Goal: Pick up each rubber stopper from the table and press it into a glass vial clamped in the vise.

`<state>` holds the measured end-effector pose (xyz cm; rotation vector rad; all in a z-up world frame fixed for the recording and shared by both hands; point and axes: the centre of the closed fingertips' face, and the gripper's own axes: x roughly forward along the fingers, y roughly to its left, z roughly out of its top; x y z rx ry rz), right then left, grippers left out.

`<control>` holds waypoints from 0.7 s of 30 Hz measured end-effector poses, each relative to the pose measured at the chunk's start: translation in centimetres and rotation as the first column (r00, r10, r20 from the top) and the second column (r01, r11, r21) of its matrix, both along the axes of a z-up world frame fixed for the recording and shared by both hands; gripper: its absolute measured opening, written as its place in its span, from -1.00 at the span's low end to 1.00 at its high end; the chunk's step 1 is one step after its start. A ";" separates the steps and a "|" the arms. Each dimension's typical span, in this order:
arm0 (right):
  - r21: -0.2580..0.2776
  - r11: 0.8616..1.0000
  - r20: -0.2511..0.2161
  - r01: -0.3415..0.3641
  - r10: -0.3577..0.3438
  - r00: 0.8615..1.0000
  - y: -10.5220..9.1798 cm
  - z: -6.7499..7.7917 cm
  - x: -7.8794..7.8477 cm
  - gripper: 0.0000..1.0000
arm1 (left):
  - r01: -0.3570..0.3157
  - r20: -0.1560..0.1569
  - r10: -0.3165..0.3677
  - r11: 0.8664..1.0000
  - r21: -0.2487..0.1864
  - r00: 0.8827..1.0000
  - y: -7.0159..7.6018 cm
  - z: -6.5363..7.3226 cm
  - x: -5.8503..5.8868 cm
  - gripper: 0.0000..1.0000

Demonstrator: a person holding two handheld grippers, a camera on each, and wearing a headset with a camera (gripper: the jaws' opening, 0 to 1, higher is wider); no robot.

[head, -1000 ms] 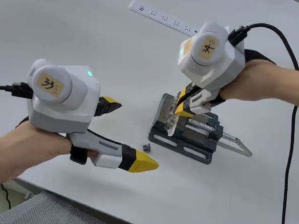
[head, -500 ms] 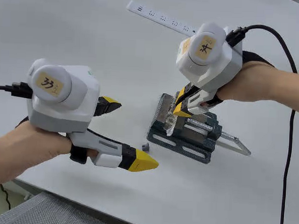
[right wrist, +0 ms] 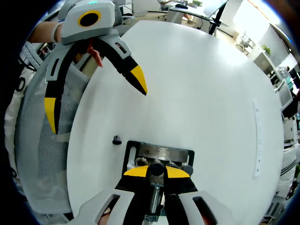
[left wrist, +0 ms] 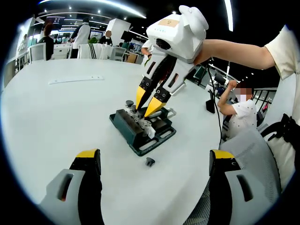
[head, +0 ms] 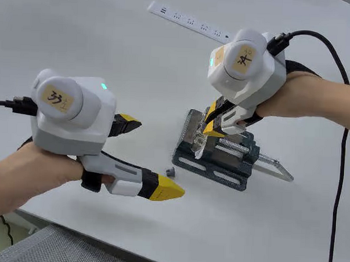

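Where right gripper (right wrist: 156, 173) pinches stopper (right wrist: 156, 167), mouth of vial (head: 198, 145) is hidden.

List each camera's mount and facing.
Head view: headset, looking down on forearms, left gripper, right gripper, vise.
Left gripper view: rides left gripper, faces vise and right gripper; own jaws wide apart.
Right gripper view: rides right gripper, looks down on vise; own jaws pinch a stopper.
Shared by all: vise, loose stopper.
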<state>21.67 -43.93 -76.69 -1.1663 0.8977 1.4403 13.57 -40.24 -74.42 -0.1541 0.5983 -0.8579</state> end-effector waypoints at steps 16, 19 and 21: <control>0.003 1.000 -0.008 -0.002 0.002 1.000 0.1 0.1 -0.2 -0.78 | -0.002 -0.005 0.002 1.000 -0.001 1.000 0.0 -0.2 -0.1 0.91; 0.009 1.000 -0.016 0.000 0.000 1.000 0.1 0.2 -0.3 -0.73 | -0.001 -0.004 0.001 1.000 -0.002 1.000 0.0 -0.1 -0.1 0.91; 0.010 1.000 -0.015 0.001 -0.001 1.000 0.1 0.3 -0.3 -0.72 | -0.002 -0.003 0.002 1.000 -0.001 1.000 0.0 -0.1 -0.1 0.91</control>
